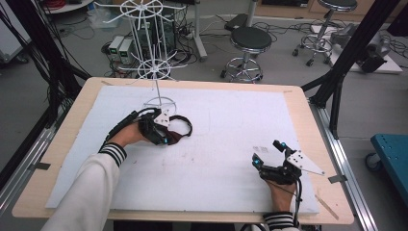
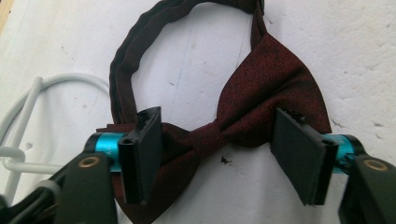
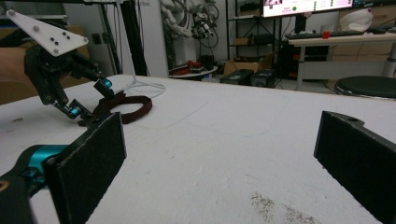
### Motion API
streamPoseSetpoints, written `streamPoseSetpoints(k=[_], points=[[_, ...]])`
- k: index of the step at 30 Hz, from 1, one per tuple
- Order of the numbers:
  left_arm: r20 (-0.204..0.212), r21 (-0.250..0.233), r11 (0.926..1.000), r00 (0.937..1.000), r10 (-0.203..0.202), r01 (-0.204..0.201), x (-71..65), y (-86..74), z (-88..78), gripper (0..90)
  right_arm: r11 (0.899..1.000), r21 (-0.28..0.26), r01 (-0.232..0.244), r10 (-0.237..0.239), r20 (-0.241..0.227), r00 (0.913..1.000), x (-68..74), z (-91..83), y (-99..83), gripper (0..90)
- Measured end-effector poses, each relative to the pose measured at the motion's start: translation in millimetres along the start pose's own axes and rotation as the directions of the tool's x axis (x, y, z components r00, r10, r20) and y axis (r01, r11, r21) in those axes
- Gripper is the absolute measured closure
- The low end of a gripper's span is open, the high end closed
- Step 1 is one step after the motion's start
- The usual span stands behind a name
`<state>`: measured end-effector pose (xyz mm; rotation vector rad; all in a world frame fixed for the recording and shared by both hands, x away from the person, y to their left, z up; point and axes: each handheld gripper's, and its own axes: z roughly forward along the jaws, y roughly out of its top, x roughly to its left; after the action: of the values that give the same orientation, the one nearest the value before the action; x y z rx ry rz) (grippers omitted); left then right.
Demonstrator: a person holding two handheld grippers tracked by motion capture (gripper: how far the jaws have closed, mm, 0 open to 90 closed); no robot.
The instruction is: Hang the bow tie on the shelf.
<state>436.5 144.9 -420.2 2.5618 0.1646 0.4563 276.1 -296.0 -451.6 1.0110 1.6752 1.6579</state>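
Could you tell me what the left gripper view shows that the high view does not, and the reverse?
The left gripper view alone gives the bow tie's dark red weave, its pinched knot and its folded band, with the left gripper open, one jaw over each wing. The high view alone gives the white wire rack, the stools and the right gripper resting apart. Both share the bow tie, the white mat and the rack's base.
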Motion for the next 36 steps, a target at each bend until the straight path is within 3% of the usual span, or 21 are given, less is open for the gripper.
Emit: streamPoseSetpoints(k=[6, 9, 13, 17, 28, 31, 36], points=[[-0.017, 0.046, 0.999, 0.9999, 0.0, 0.001, 1.9, 5.7, 1.3, 48.4, 1.0, 0.002, 0.004, -0.004, 0.001, 1.0, -0.2, -0.1, 0.0, 1.5], [-0.022, 0.053, 0.9981, 0.9993, -0.031, 0.032, 2.1, 6.7, 2.7, 53.1, 1.0, 0.0, 0.001, -0.001, 0.0, 1.0, 0.0, 0.0, 0.0, 1.5], [-0.068, 0.087, 0.9961, 0.9976, -0.012, 0.018, 1.5, 8.6, 2.7, 63.7, 1.0, -0.001, 0.0, 0.0, -0.001, 1.0, 0.0, -0.1, -0.1, 1.5], [-0.111, 0.103, 0.994, 0.9934, -0.026, 0.037, -0.4, 11.2, 3.4, 74.5, 1.0, 0.002, 0.005, -0.005, -0.001, 1.0, 0.0, -0.4, 0.1, 1.6], [-0.129, 0.099, 0.993, 0.9904, -0.05, 0.063, -2.6, 12.9, 2.7, 76.7, 1.0, -0.002, 0.002, -0.002, -0.003, 1.0, 0.2, -0.4, -0.2, 1.6], [-0.129, 0.076, 0.9948, 0.9899, -0.058, 0.068, -4.2, 13.5, 1.8, 76.7, 1.0, -0.002, 0.002, -0.002, -0.003, 1.0, 0.2, -0.4, -0.1, 1.6], [-0.128, 0.026, 0.9926, 0.9851, -0.115, 0.119, -8.3, 14.2, -4.8, 76.6, 1.0, -0.007, 0.012, -0.012, -0.002, 0.9999, -0.9, -0.2, 0.0, 1.5]])
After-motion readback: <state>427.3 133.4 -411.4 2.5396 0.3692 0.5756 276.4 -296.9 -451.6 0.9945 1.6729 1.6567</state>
